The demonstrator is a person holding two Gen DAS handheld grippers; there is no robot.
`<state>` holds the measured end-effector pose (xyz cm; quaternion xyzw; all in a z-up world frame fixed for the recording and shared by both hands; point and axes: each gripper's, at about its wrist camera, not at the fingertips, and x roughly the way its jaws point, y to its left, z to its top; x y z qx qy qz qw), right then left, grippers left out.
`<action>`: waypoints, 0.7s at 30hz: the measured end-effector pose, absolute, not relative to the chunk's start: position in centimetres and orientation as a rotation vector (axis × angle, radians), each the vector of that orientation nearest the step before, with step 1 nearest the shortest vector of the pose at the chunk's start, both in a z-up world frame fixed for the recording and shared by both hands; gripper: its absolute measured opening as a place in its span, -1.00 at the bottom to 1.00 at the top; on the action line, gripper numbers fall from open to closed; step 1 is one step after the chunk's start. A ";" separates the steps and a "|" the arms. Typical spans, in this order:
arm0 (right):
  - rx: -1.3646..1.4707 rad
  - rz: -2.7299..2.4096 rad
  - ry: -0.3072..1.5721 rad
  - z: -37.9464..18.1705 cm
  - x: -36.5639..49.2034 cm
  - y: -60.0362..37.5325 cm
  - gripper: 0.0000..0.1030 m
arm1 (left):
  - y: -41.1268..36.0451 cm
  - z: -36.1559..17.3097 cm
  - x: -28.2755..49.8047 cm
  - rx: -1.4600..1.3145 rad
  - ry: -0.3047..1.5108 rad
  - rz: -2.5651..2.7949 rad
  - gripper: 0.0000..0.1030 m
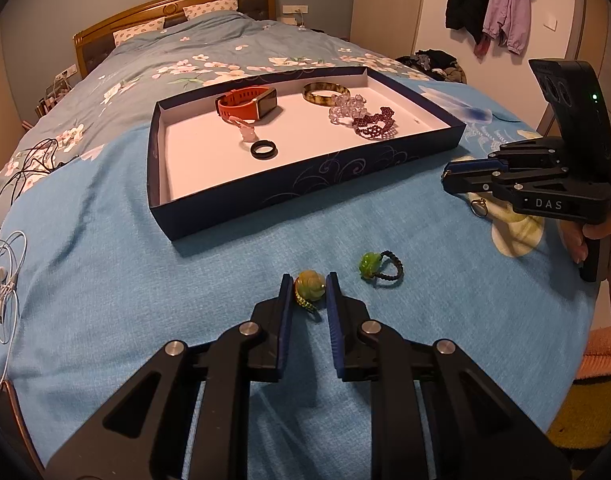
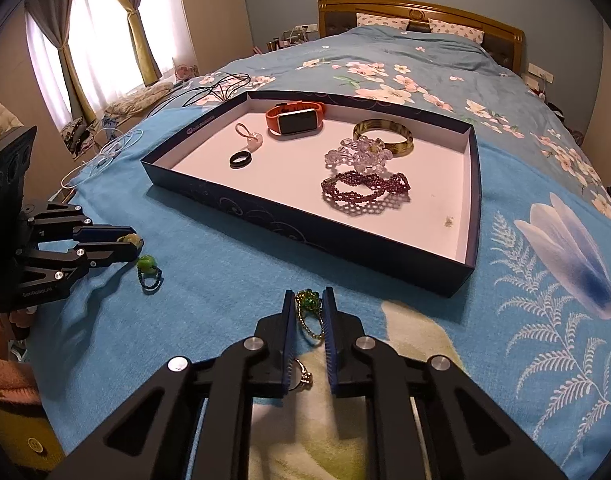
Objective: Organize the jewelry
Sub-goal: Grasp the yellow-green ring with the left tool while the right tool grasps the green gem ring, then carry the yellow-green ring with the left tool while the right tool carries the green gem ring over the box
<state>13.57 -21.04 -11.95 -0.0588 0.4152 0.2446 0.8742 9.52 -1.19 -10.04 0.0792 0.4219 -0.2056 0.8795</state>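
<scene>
left gripper [image 1: 310, 286] pinches a yellow-green carved bead ring [image 1: 308, 289]; right gripper [image 2: 309, 303] pinches a green beaded ring [image 2: 308, 307], both on the blanket. dark blue cardboard tray [image 2: 305, 227] holds 6 pieces; 2 more loose.

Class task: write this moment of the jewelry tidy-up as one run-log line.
left gripper: shut on yellow-green ring | right gripper: shut on green beaded ring | tray: watch, bangle, bracelets | loose: green ring

blanket [image 1: 105, 280]: blue matt nubby cloth | tray [image 2: 305, 236]: dark printed cardboard, pale paper lining | headboard [image 1: 177, 4]: glossy wood | bangle [image 2: 383, 136]: glossy, smooth
</scene>
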 end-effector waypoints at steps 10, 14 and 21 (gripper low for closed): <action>-0.108 0.510 0.834 -11.5 13.2 -21.3 -0.81 | -1.0 -9.7 9.5 0.141 0.863 -0.428 -0.68; -0.092 0.514 0.820 -11.2 13.0 -21.4 -0.81 | -1.0 -9.6 9.4 0.131 0.854 -0.431 -0.68; -0.074 0.520 0.783 -10.2 12.5 -21.7 -0.81 | -1.0 -9.1 9.1 0.120 0.834 -0.437 -0.68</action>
